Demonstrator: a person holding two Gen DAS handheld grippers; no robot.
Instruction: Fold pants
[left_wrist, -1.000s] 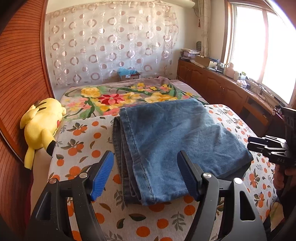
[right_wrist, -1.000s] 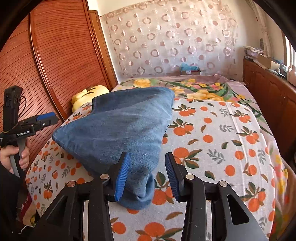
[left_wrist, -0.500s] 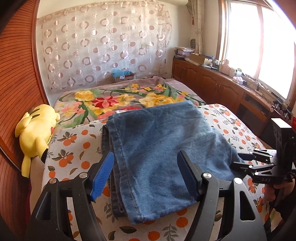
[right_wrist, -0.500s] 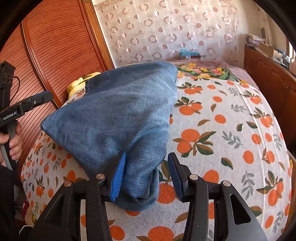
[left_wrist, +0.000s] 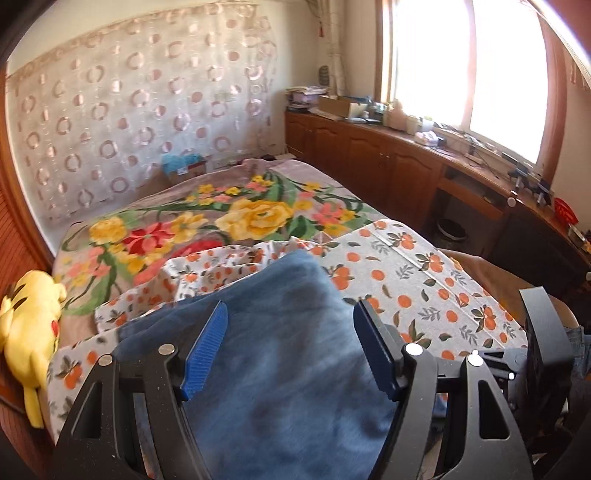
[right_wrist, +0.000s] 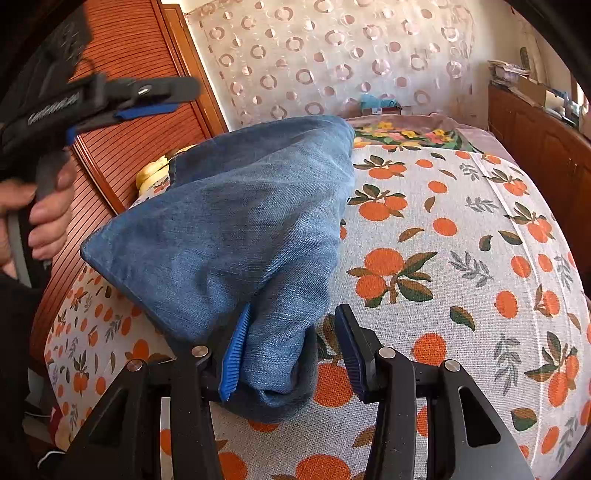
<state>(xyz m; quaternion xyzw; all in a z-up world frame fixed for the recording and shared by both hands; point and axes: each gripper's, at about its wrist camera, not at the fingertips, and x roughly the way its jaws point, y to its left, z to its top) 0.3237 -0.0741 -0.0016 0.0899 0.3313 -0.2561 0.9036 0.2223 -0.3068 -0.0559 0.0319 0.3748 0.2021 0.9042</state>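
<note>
Folded blue jeans (right_wrist: 240, 221) lie on the orange-print bed sheet (right_wrist: 443, 258). My right gripper (right_wrist: 291, 310) stands open around their near rolled corner. The fabric leans on the left pad (right_wrist: 232, 354), and a gap shows before the right pad. A hand holds my left gripper (right_wrist: 181, 99) up in the air at the upper left, clear of the cloth. In the left wrist view the jeans (left_wrist: 295, 387) are blurred and fill the space below the open left gripper (left_wrist: 290, 306), with neither pad pressing them.
A yellow plush toy (left_wrist: 29, 325) lies at the bed's left edge by the wooden slatted wall (right_wrist: 122, 147). A floral blanket (left_wrist: 221, 214) covers the far half of the bed. Wooden cabinets (left_wrist: 406, 166) run under the window on the right. A box (left_wrist: 184, 168) sits at the far end.
My left gripper has risen and swung over the jeans, which now fill its view. My right gripper has sunk closer to the rolled corner, and its jaws have widened a little.
</note>
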